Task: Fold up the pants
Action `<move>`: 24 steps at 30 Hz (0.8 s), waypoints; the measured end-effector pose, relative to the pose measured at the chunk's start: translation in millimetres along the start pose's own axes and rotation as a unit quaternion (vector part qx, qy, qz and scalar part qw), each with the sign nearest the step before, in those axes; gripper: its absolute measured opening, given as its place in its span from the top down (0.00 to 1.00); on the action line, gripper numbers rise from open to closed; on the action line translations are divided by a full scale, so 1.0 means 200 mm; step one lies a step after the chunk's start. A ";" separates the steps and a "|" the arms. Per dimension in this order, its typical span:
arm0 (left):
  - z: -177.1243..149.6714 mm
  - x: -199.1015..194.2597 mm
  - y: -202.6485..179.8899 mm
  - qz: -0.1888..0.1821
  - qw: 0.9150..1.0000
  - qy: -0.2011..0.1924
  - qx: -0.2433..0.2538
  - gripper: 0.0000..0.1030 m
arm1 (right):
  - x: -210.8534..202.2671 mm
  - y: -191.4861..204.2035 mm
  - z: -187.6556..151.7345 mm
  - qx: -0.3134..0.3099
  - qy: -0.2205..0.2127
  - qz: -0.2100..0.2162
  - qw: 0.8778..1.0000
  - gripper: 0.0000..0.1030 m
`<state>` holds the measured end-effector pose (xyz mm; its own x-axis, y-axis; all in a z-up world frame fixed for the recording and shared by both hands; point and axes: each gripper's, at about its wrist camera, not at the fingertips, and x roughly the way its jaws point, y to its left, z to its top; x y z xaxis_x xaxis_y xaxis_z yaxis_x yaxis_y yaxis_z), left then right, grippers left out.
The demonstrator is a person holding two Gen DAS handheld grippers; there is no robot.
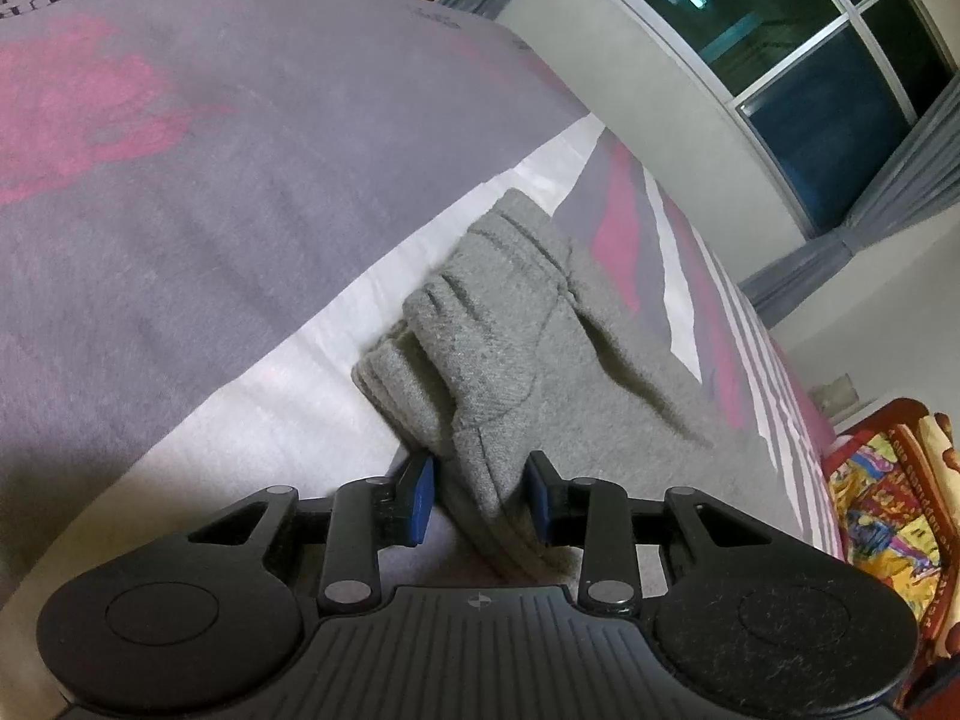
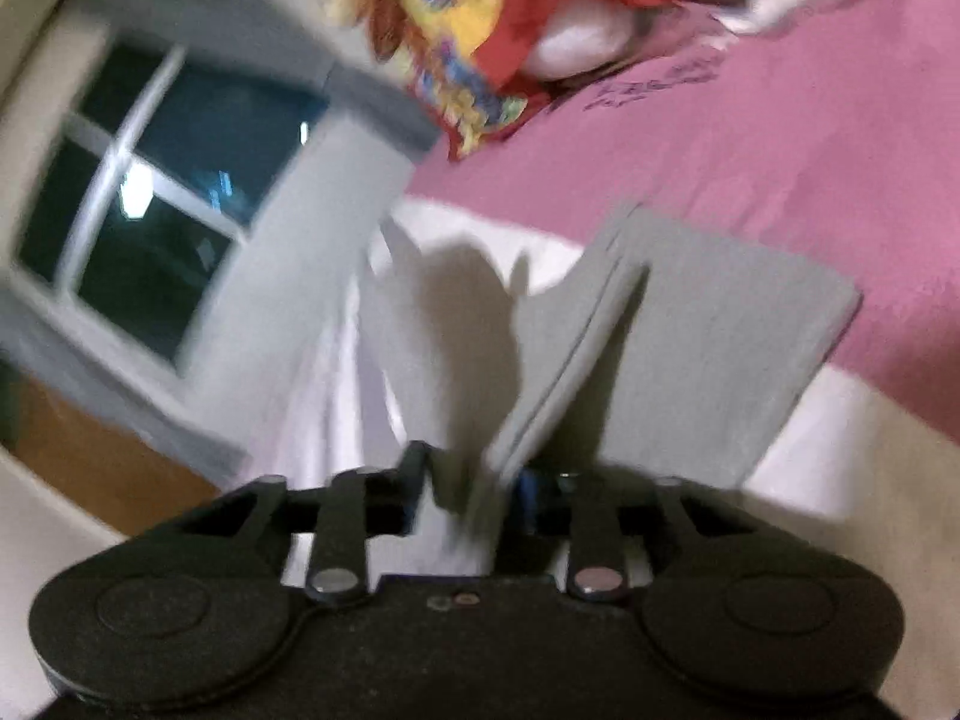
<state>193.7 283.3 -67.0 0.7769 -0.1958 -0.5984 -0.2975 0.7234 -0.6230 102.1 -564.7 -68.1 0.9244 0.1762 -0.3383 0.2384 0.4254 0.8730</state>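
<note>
On the bed, your pants (image 1: 510,324) lie as a grey, partly folded bundle across a white strip of the sheet (image 1: 180,192), which is otherwise purple-grey with pink patches. From your left wrist view the bundle runs from the near middle away toward the far right, with stacked folded edges showing on its left side and creases across its top layer. Your left gripper (image 1: 483,495) points down at the near end of the pants. Its jaws stand apart with a thick fold of grey cloth between them; the right blue pad looks close against the cloth, the left pad seems to have a narrow gap, so no firm clamp shows.

From your right wrist view, which is blurred, the pants (image 2: 708,348) rise from your right gripper (image 2: 474,480) as several flat grey layers fanning up and to the right, over the white strip and the pink part of the sheet (image 2: 750,150). The jaws of that gripper are part-way apart. The layered edge sits against the right finger, where a bit of blue pad shows, while the left finger stands clear of it with white sheet visible in the gap; whether the cloth is pinched you cannot tell.

A dark window (image 1: 798,54) is on the far wall, and a red and yellow printed blanket (image 2: 480,18) lies at the far edge of the bed.
</note>
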 end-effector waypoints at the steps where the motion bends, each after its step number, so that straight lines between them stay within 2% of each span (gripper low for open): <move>1: 0.00 0.00 0.00 0.000 1.000 -0.002 0.000 0.67 | 0.02 -0.05 0.04 0.032 -0.004 0.012 0.999 0.66; 3: -0.01 -0.01 0.01 0.000 1.000 -0.003 -0.002 0.67 | 0.06 -0.13 0.10 0.088 -0.004 0.025 0.996 0.69; 5: -0.01 0.00 0.00 0.001 1.000 -0.002 -0.002 0.67 | 0.10 -0.19 0.14 0.131 -0.007 0.032 0.991 0.79; 6: -0.01 0.00 0.01 0.001 1.000 -0.001 -0.002 0.67 | 0.10 -0.17 0.14 0.123 -0.013 0.016 0.992 0.95; 7: -0.01 0.00 0.00 0.001 1.000 0.000 -0.001 0.67 | 0.09 -0.11 0.15 0.079 -0.021 0.000 0.997 0.96; 9: -0.01 0.00 0.00 0.002 1.000 0.000 0.001 0.67 | 0.03 0.04 0.14 0.006 -0.036 0.006 0.999 0.96; 11: -0.01 0.00 0.01 0.001 1.000 -0.001 0.002 0.67 | -0.07 0.16 0.13 -0.043 -0.062 0.020 0.997 0.96; 13: -0.01 0.00 0.01 0.000 1.000 -0.003 0.003 0.67 | -0.15 0.21 0.12 -0.072 -0.081 0.006 0.994 0.96; 15: -0.01 0.00 0.01 -0.002 1.000 -0.005 0.003 0.67 | -0.18 0.18 0.11 -0.083 -0.084 -0.037 0.992 0.96; 16: -0.01 0.00 0.01 -0.002 1.000 -0.005 0.002 0.67 | -0.16 0.12 0.10 -0.080 -0.071 -0.083 0.991 0.96; 18: -0.01 0.00 0.01 -0.001 1.000 -0.004 0.003 0.67 | -0.09 0.01 0.09 -0.057 -0.030 -0.142 0.988 0.96; 19: -0.01 0.00 0.01 0.000 1.000 -0.002 0.004 0.67 | -0.07 -0.04 0.08 -0.046 -0.019 -0.149 0.988 0.96; 22: -0.01 0.00 0.01 0.002 1.000 0.002 0.008 0.67 | -0.10 0.00 0.06 -0.051 -0.031 -0.138 0.989 0.96; 24: -0.01 0.00 0.01 0.002 1.000 0.003 0.009 0.67 | -0.15 0.05 0.05 -0.061 -0.048 -0.112 0.991 0.96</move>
<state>192.7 284.3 -69.3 0.7721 -0.1977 -0.6039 -0.2904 0.7355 -0.6121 79.8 -574.2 -45.7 0.8780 -0.0181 -0.4783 0.4083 0.5500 0.7286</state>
